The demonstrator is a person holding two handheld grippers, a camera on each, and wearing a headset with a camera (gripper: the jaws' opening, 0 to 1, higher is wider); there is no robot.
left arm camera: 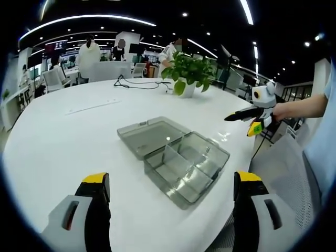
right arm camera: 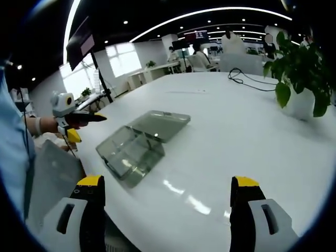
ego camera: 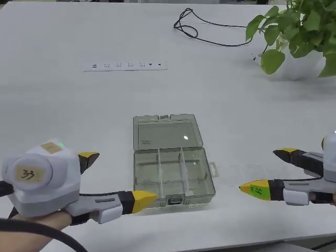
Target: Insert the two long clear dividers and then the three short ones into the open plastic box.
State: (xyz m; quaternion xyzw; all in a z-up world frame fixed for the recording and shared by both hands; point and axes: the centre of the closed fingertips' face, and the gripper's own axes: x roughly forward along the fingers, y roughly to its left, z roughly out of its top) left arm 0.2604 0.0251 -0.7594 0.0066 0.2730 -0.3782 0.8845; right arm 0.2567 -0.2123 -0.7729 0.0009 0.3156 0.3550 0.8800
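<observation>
Nearest the person, the left gripper (ego camera: 116, 177) hovers at the near left of the white table (ego camera: 79, 110), jaws spread wide and holding nothing. Over on the near right, the right gripper (ego camera: 269, 169) is just as wide and just as empty. Between them sits the open plastic box (ego camera: 199, 195), with two long clear dividers (ego camera: 181, 167) standing in its base and running near to far. Just right of the box lies something faint and clear (ego camera: 244, 172), too pale to make out. The lid (ego camera: 167, 132) lies flat on the far side. Farther off are a white power strip (ego camera: 125, 65), a black cable (ego camera: 195, 31) and, far right, a potted plant (ego camera: 296, 26).
</observation>
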